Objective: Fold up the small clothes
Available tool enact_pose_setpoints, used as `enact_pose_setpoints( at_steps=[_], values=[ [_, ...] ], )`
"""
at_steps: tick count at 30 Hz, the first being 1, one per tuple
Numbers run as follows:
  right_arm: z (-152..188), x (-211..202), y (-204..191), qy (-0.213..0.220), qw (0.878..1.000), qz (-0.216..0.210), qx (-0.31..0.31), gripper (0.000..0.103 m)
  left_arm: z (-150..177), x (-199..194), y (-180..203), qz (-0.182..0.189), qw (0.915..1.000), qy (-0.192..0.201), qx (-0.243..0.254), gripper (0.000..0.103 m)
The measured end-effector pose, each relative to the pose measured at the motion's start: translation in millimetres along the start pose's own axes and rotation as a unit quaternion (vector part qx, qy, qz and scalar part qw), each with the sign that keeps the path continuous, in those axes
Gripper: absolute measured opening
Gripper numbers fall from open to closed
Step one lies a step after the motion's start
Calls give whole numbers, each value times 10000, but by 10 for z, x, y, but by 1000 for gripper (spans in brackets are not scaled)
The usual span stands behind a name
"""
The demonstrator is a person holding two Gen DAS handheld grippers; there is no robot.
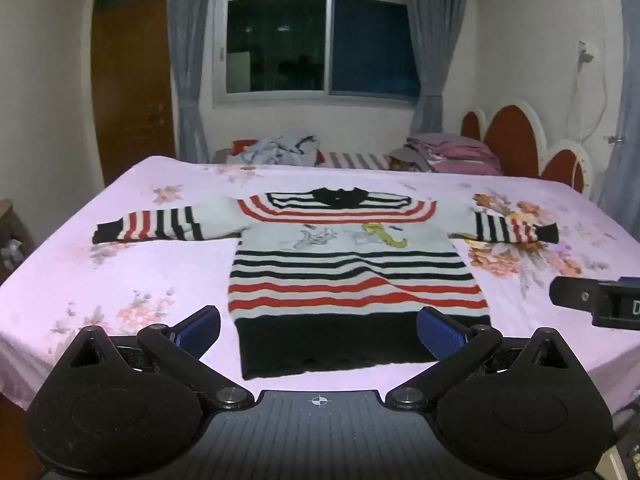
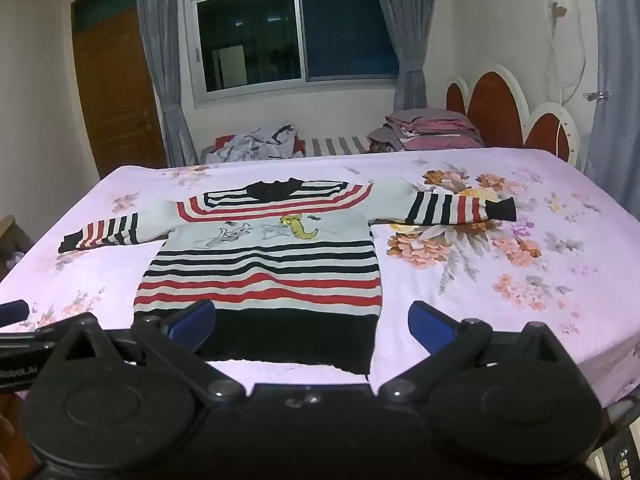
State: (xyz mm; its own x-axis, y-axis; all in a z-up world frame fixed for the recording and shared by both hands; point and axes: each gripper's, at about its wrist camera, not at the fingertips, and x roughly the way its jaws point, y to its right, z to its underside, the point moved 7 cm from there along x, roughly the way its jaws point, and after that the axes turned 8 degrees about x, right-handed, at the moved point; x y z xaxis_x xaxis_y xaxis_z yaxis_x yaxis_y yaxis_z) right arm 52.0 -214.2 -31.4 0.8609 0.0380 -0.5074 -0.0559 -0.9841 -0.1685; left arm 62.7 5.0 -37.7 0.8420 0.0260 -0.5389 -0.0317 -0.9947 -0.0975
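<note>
The small striped knitted sweater (image 1: pixel 352 264) lies flat on the pink floral bed (image 1: pixel 120 280). Both grippers, left gripper (image 1: pixel 318 330) and right gripper (image 2: pixel 312 326), hover near its black hem, jaws wide; better to pinch each sleeve cuff first.

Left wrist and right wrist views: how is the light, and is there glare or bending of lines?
Left wrist view: dim indoor light, the window dark with a lamp reflection, the bed edges curved by the fisheye. Right wrist view: the same, the sweater sharp enough, corners blackened.
</note>
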Motion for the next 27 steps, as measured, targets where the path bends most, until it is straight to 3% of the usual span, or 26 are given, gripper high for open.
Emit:
enact_pose_setpoints(
  at_steps=[8, 27],
  values=[
    [16, 22, 4, -40, 10000, -15, 57, 103, 5, -24, 50, -14, 9998, 175, -7, 103],
    [-19, 71, 23, -66, 9999, -20, 86, 103, -71, 75, 28, -22, 9998, 169, -77, 103]
  ],
)
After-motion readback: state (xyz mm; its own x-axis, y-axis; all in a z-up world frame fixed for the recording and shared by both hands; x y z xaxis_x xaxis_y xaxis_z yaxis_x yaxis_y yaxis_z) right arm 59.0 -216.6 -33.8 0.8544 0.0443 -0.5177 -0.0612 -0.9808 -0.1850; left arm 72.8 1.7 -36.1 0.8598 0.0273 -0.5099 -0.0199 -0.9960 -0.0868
